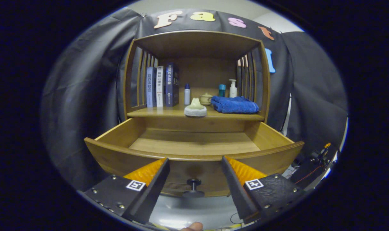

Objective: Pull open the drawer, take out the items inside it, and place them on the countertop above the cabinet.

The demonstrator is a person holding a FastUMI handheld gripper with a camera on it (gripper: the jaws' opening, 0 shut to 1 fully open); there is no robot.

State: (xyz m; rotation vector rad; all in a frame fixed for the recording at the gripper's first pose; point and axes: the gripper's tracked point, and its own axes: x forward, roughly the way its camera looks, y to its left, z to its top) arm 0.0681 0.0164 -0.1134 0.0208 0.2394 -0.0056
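Note:
The wooden drawer [194, 146] stands pulled out of the cabinet, and the part of its bottom that I can see is bare. Its dark round knob [194, 186] sits on the front panel, low between my fingers. My gripper [194, 162] is open in front of the drawer's front rim, holding nothing. On the countertop [156, 113] above the drawer a small pale item on a white round base [195, 108] rests near the front edge. A folded blue towel [234, 104] lies to its right.
At the back of the countertop stand three books [162, 86], a small bottle [187, 94], a lidded pot [206, 98], a teal container [222, 90] and a pump bottle [233, 88]. Slatted sides and a top board enclose the shelf. Dark equipment with cables [316, 160] sits at the right.

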